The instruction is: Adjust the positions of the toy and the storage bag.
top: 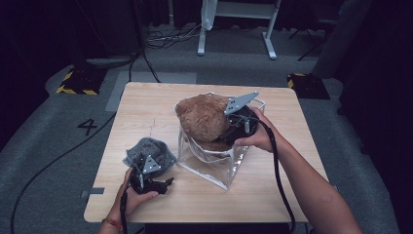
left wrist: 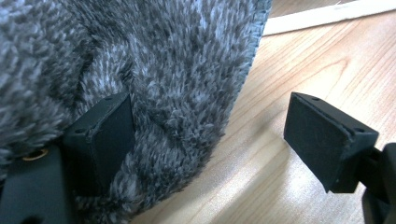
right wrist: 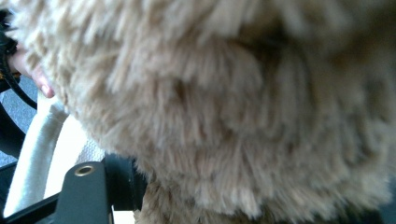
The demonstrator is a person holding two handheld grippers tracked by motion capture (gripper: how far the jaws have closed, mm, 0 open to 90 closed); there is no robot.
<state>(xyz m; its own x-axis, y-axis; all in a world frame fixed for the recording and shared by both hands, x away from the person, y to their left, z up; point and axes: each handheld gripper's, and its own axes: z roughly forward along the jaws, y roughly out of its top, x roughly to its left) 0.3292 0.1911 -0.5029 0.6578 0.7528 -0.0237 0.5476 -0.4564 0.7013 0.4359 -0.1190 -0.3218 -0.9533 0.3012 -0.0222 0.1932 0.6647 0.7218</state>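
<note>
The brown fur (top: 202,117) chokes the clear bag (top: 229,168) mouth, while bare table (top: 146,105) lies open left of it.

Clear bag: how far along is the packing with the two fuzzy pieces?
Partly done. The brown fuzzy piece sits in the mouth of the clear bag but bulges well above its rim, with the right gripper against it. The grey fuzzy piece lies on the table outside the bag, left gripper open at its edge. Left: seat the brown piece, then add the grey.
</note>
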